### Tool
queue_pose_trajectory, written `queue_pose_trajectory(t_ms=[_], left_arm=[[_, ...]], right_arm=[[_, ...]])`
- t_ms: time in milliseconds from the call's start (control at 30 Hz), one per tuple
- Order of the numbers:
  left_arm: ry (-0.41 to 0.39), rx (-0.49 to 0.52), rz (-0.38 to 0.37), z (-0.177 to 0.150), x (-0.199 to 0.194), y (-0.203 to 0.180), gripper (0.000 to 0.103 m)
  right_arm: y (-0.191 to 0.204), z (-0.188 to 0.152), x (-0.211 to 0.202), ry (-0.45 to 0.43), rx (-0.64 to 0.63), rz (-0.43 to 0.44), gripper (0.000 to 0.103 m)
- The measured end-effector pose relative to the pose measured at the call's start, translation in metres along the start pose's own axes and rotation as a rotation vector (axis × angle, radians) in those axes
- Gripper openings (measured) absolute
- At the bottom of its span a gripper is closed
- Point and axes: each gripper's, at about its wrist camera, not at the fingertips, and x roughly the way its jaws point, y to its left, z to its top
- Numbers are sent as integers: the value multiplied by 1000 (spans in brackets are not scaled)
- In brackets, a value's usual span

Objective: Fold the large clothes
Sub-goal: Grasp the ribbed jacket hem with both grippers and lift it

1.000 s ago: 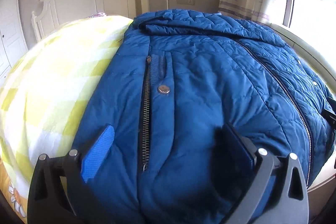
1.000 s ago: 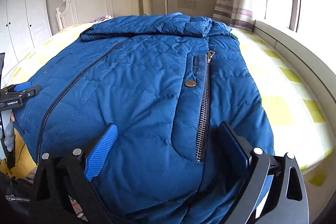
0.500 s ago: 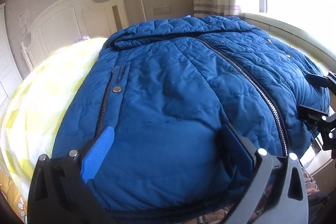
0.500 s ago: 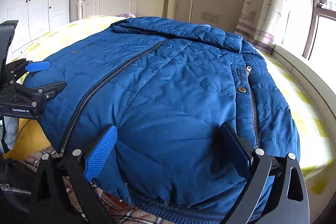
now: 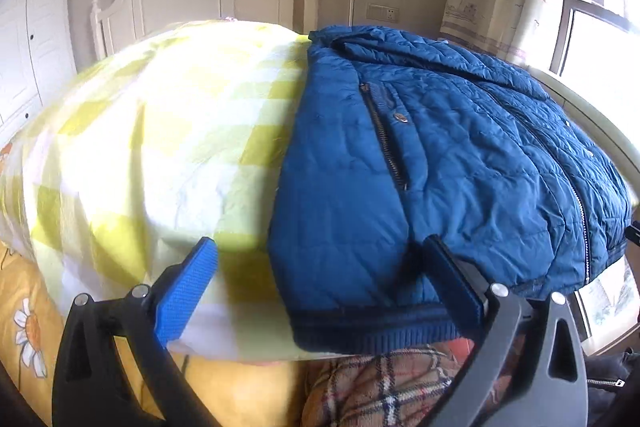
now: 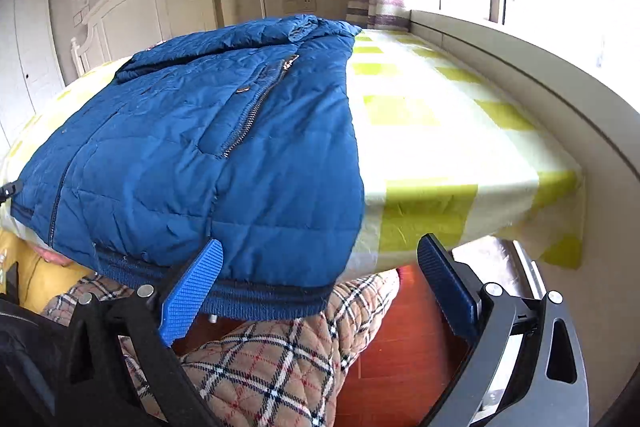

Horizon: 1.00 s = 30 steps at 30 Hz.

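Both the left gripper and right gripper are hanging unclenched at the jacket's hem, which is overhanging the bed and risking sliding off.

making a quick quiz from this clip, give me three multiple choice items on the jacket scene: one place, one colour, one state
1. Where does the jacket lie?
A. on the bed
B. on the floor
C. on a chair

2. What colour are the sheet's checks?
A. red and white
B. yellow-green and white
C. grey and black

3. How is the left hand-held gripper?
A. shut on the hem
B. shut on a sleeve
C. open, empty

Key: 1 A, the jacket spreads over the mattress; 2 B, pale yellow-green squares on white; 3 C, its fingers stand wide apart, gripping nothing.
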Motion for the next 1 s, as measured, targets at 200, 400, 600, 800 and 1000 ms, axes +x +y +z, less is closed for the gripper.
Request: queue_pose_trajectory(t_ms=[200, 400, 600, 800, 1000], left_arm=[[41, -152, -217, -19, 2, 40, 100], [67, -237, -342, -28, 18, 54, 100], [55, -206, -443, -30, 21, 45, 85], [59, -313, -544, -29, 40, 52, 84], [55, -299, -623, -30, 28, 45, 35]], right_arm=[[-19, -15, 21, -53, 129, 291, 93], [-16, -19, 21, -82, 143, 465, 60], [-29, -28, 14, -107, 224, 572, 45], [-32, -24, 38, -75, 285, 600, 48], [-24, -28, 27, -102, 259, 662, 30]])
